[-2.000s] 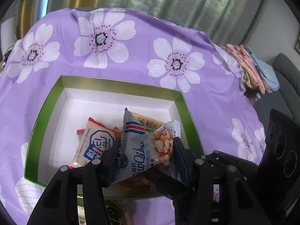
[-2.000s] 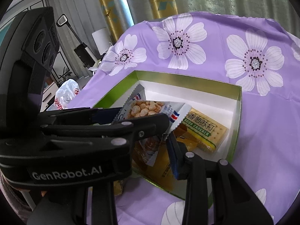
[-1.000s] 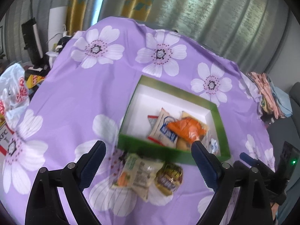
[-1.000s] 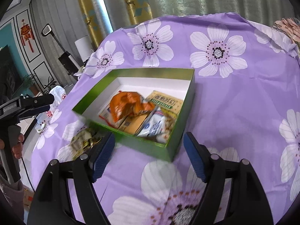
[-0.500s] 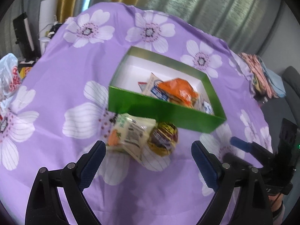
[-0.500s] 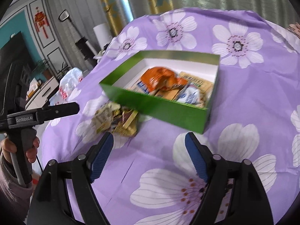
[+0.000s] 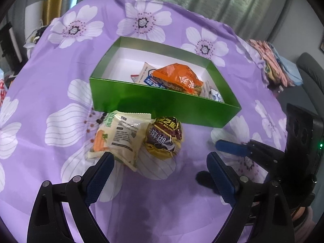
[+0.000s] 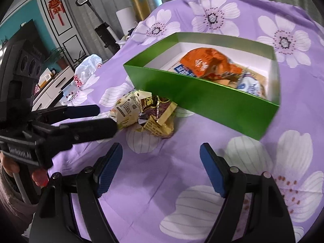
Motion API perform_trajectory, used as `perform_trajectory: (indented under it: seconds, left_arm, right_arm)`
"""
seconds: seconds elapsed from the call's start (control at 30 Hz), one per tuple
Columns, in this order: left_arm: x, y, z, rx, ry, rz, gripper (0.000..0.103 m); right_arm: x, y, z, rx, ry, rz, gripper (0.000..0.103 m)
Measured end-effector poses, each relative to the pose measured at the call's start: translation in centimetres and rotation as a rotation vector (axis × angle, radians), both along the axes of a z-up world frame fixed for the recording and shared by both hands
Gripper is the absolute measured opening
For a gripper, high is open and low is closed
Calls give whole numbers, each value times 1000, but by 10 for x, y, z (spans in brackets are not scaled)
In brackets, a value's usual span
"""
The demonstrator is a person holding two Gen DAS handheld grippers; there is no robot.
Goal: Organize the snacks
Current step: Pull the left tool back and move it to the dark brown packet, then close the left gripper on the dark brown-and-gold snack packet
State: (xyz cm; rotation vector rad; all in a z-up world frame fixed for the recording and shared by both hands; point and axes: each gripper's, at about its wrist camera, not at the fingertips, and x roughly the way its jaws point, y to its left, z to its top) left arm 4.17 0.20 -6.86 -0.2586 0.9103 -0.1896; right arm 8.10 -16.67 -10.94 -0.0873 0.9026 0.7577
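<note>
my left gripper [image 7: 158, 169] hangs over the purple flowered cloth [image 7: 50, 77] that covers the surface, its fingers [image 7: 99, 179] spread wide with nothing between them. the green box [image 7: 162, 105] is my landmark. just in front of its near wall, left of its middle, lies a pale packet [image 7: 119, 137] with a carrot print, its near corner close to my left finger, whether touching i cannot tell. right beside it, touching it, sits a round brown-and-gold packet [image 7: 164, 137], also close against the box wall. inside the box an orange bag [image 7: 178, 77] rests on top of a white-and-blue packet [image 7: 146, 77], and another white-and-blue packet [image 7: 214, 95] lies in the box's right end. the box's left end shows bare white floor.

my right gripper [image 8: 161, 170] is off the box's near right side, low over the cloth, its fingers [image 8: 212, 172] also apart and empty. from there the two loose packets lie at the box's near left corner, with my left gripper's tips beside them.
</note>
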Motion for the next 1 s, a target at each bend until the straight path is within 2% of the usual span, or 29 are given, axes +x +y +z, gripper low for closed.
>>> perform_trajectory:
  seconds: [0.57,0.73,0.77,0.8,1.0]
  left_arm:
    - [29,-13,-10,9,12,-92,92]
    - [35,-15,-11,9,11,-118,83]
    - [36,-16,-11,12,13,-123,80]
    - [38,-17,-12,13,15,-131,72]
    - [42,-20,-14,11,24,-155,63]
  right_arm:
    - [21,24,-16,-26,11,48,79]
    - [28,28,-17,-22,10,55,78]
    - [29,30,-17,-20,9,59,78]
    - [30,30,-17,-17,5,60,77]
    - [35,37,-19,-6,19,81,63]
